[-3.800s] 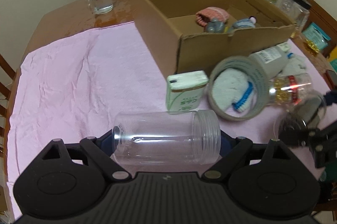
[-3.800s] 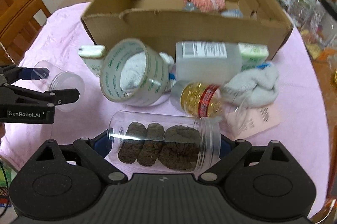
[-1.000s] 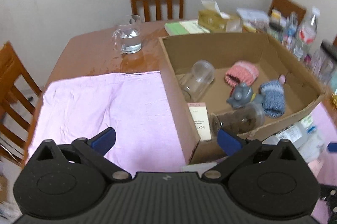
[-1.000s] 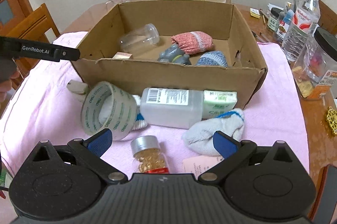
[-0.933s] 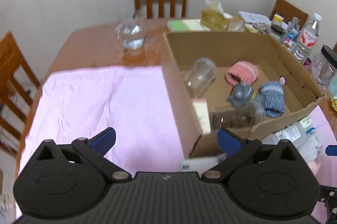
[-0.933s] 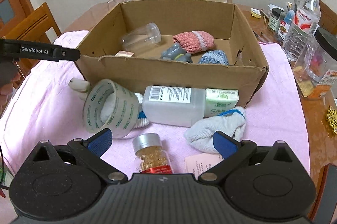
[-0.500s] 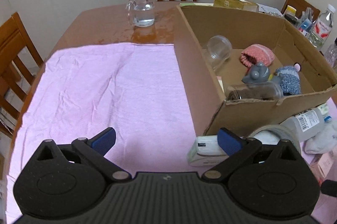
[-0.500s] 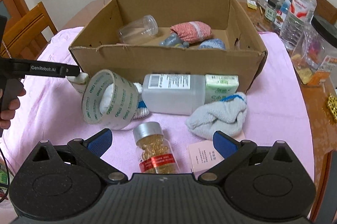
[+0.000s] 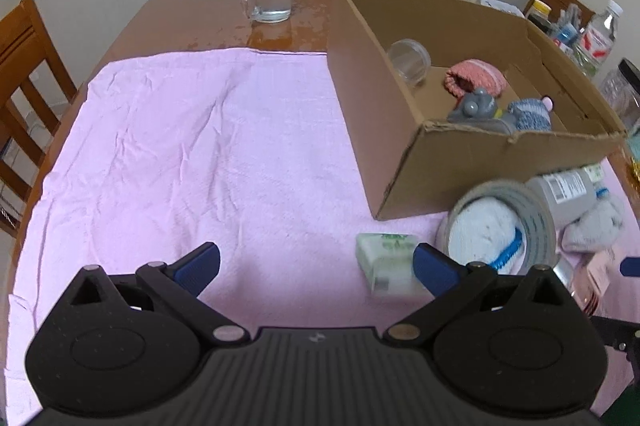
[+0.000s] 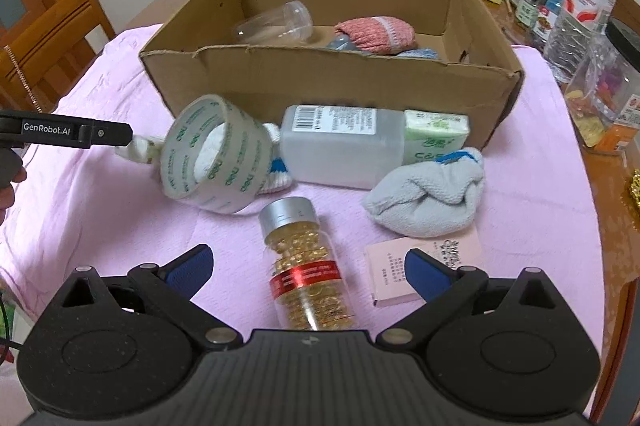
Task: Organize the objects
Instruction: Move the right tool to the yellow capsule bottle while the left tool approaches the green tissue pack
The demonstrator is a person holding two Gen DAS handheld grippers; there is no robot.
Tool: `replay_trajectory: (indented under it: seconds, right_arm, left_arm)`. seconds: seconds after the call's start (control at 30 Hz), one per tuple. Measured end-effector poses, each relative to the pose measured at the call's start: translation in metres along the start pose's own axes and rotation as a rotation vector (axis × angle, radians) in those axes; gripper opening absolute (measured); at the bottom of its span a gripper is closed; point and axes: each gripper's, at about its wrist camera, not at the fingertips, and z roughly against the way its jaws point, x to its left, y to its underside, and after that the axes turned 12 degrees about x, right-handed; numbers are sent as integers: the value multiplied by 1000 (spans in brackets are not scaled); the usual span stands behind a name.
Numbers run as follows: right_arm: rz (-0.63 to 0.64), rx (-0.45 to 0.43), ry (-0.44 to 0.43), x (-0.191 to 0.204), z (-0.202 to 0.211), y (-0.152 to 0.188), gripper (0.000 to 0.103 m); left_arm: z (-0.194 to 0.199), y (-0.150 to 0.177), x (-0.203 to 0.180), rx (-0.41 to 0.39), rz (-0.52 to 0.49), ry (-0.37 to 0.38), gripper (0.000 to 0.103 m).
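**Two empty claws, a cluttered pile, and a bottle that can roll**

Both claws stand wide apart and hold nothing. The right claw hovers low over the capsule bottle, which lies on its side on the pink cloth with its silver cap pointing toward the cardboard box. The bottle sits between the two pads, so it looks like the next pick. The left claw hangs near the small green-and-white packet, just left of the tape roll.

Still outside the box, along its near wall, lie the tape roll with a white sock stuffed in it, the white plastic bottle, a green tissue pack, the grey sock and a pink card. Inside the box rest a clear jar and a knitted pink pouch.

The risks, as I judge them: the capsule bottle is round and smooth, so pads closing off-centre could squirt it sideways or send it rolling into the tape roll. The right pad sits over the pink card and may catch it. The two claws work close together here, and the left one reaching rightward could clip the tape roll.
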Motion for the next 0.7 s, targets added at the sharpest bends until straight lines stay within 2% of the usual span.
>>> replay_trajectory:
  seconds: [0.23,0.53,0.7]
  right_arm:
    - [43,26,-56,11,-11,0,103]
    - [35,94,-57,15,-31,0,103]
    - [27,131,-92,22,-32,6,103]
  left_arm:
    - [-6,6,-8,17,-46,32,102]
    - [-27,20,-14,84,-89,86,102]
    - [-38,24,-16,98,-118,77,102]
